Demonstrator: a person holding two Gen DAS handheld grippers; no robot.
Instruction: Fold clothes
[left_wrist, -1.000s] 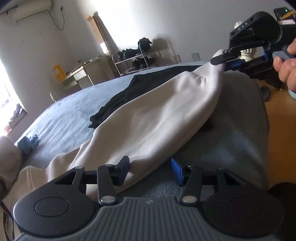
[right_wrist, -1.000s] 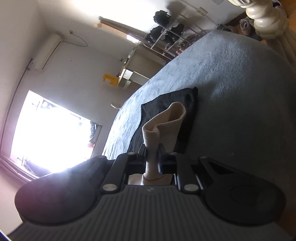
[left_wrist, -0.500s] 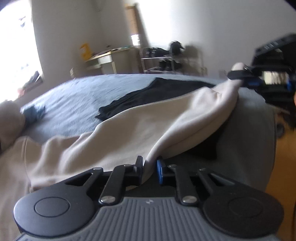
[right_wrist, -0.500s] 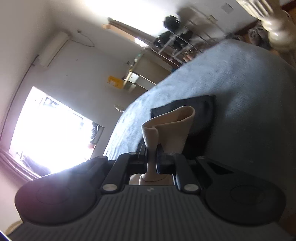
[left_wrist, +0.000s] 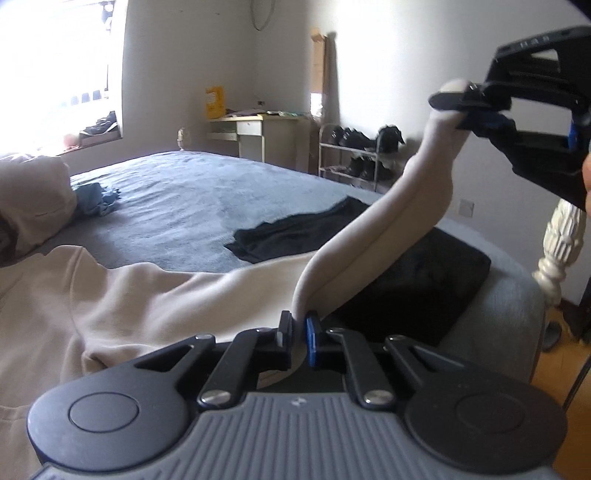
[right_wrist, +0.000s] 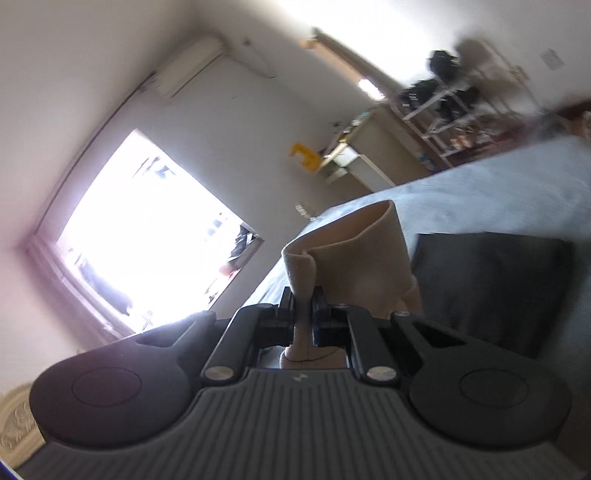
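My left tool (left_wrist: 298, 329) has just closed on the beige sweatshirt (left_wrist: 155, 306) sleeve's lower fold, my right tool (left_wrist: 461, 110) pinches its cuff at two o'clock above the bed (left_wrist: 192, 206); thin bites may slip, dropping it onto the black garment (left_wrist: 413, 280).

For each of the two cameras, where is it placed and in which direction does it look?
Left wrist view: sits on the left gripper, looks across the bed toward the desk and shoe rack; its own fingers pinch the beige garment; the right gripper and a bit of hand also show.
Right wrist view: sits on the right gripper, rolled sideways, looks toward the window; its own fingers pinch the same garment.
Shared: beige garment, black cloth, bed, desk, shoe rack.
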